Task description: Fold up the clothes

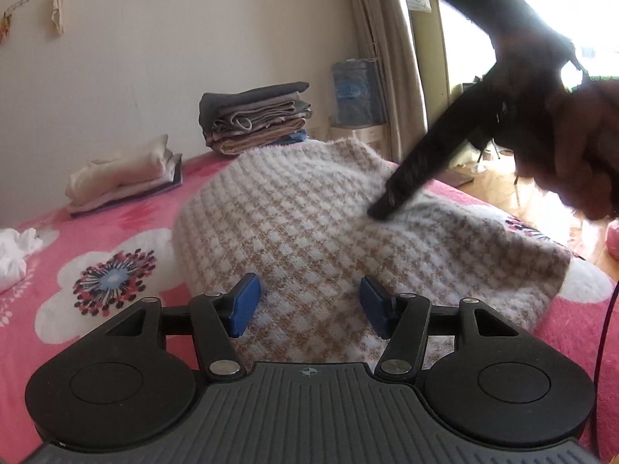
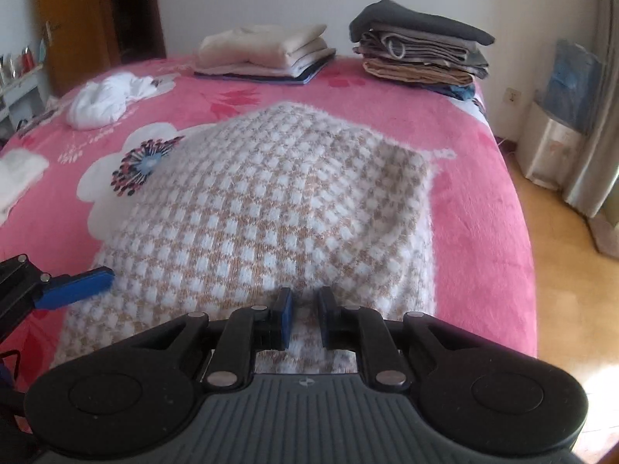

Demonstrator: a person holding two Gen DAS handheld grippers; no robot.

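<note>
A fuzzy white-and-tan checked sweater (image 1: 309, 216) (image 2: 263, 201) lies folded on the pink flowered bedspread (image 2: 483, 193). My left gripper (image 1: 309, 305) hovers open over the sweater's near part, nothing between its blue pads. One of its pads (image 2: 77, 284) shows at the left edge of the right wrist view, beside the sweater's left border. My right gripper (image 2: 305, 317), held by a hand (image 1: 572, 154), has its tip down on the sweater's right part (image 1: 383, 208). Its jaws stand a narrow gap apart with sweater fabric in the gap.
Two stacks of folded clothes sit at the bed's far side: a cream one (image 2: 267, 52) and a grey-brown one (image 2: 421, 50). A crumpled white garment (image 2: 104, 100) lies far left. The bed's right edge drops to a wooden floor (image 2: 572, 270) near a curtain.
</note>
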